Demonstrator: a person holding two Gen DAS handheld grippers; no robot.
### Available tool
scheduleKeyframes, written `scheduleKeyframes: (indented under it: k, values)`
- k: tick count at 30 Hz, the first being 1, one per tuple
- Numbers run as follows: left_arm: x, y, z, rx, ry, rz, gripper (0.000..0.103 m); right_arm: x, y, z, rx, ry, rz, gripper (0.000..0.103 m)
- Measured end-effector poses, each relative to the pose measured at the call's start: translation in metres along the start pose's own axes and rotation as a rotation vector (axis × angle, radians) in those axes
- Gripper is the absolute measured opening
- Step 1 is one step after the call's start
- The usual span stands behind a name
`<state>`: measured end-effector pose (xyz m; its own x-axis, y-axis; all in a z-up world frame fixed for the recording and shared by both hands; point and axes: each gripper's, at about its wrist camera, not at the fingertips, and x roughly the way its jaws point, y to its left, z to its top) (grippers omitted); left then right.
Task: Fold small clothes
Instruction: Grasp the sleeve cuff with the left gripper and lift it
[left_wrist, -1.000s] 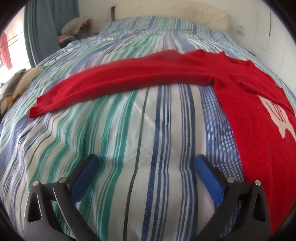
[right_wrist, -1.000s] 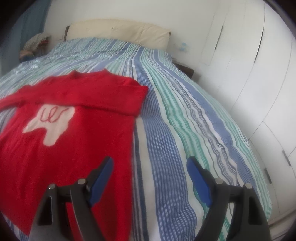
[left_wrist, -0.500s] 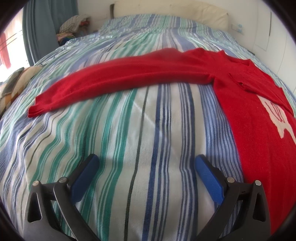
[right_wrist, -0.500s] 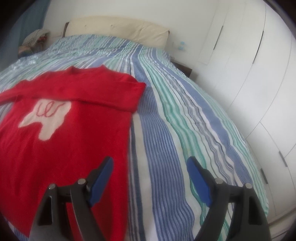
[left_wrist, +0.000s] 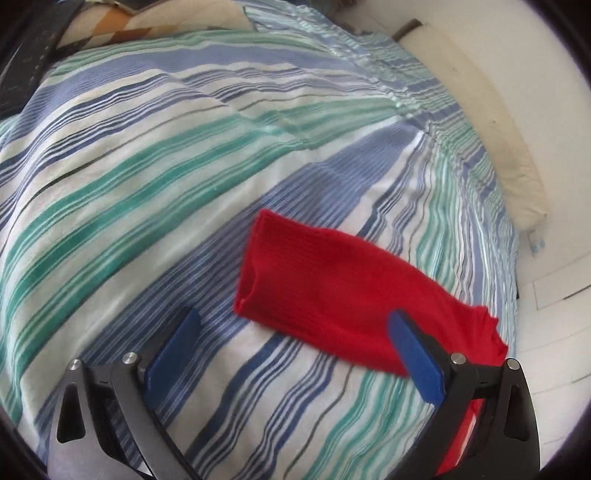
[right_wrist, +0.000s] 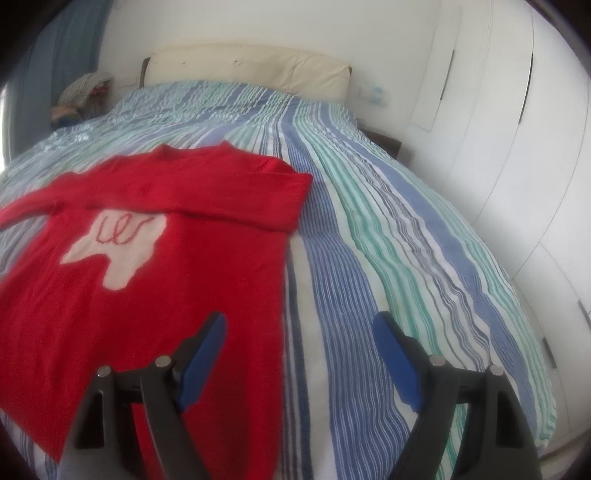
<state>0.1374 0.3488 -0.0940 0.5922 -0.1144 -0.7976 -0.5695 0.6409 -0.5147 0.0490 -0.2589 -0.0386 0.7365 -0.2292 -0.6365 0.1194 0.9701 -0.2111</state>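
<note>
A small red sweater (right_wrist: 155, 266) with a cream patch on its chest lies flat on the striped bed (right_wrist: 388, 236); its right sleeve is folded across the shoulders. In the left wrist view its long left sleeve (left_wrist: 332, 295) lies stretched out, cuff end towards me. My left gripper (left_wrist: 295, 354) is open and empty, hovering just short of the cuff, its right finger over the sleeve. My right gripper (right_wrist: 299, 362) is open and empty above the sweater's right side edge.
A cream headboard (right_wrist: 243, 70) stands at the bed's far end. White wardrobe doors (right_wrist: 517, 110) run along the right. A pile of clothes (right_wrist: 81, 96) and a blue curtain are at the far left. A patterned blanket (left_wrist: 122, 22) lies beyond the bed edge.
My left gripper has swung left and turned, from facing the whole sleeve from afar to close at its cuff end. My right gripper has barely moved; the sweater lies still.
</note>
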Motion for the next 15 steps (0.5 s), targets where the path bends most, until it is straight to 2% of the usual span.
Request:
scheduleKeyframes:
  k: [2,4,5,6,7,9,11,13,15]
  values:
    - [0.012,0.000,0.008,0.014,0.020,0.014,0.100,-0.003,0.002,0.000,-0.008,-0.013,0.004,0.081]
    - [0.012,-0.004,0.008,0.039,-0.021,0.050,0.082,-0.004,0.003,0.001,-0.010,-0.021,0.008,0.081]
    - [0.013,-0.009,0.007,0.065,-0.027,0.074,0.041,-0.004,0.002,0.001,-0.009,-0.022,0.010,0.081]
    - [0.016,-0.014,0.006,0.087,-0.011,0.084,0.008,-0.004,0.002,0.001,-0.008,-0.022,0.011,0.081]
    - [0.016,-0.016,0.006,0.091,0.002,0.066,0.007,-0.005,0.002,0.001,-0.005,-0.022,0.012,0.081]
    - [0.007,-0.027,0.007,0.107,-0.023,0.077,0.006,-0.006,0.000,0.001,0.003,-0.025,0.016,0.081]
    - [-0.009,-0.055,0.008,0.160,-0.047,0.046,0.005,-0.008,-0.002,0.002,0.015,-0.032,0.021,0.081]
    - [-0.028,-0.102,0.005,0.240,-0.064,-0.026,0.005,-0.010,-0.005,0.004,0.031,-0.039,0.030,0.081]
    - [-0.049,-0.167,-0.009,0.372,-0.080,-0.109,0.005,-0.010,-0.007,0.005,0.047,-0.039,0.043,0.081]
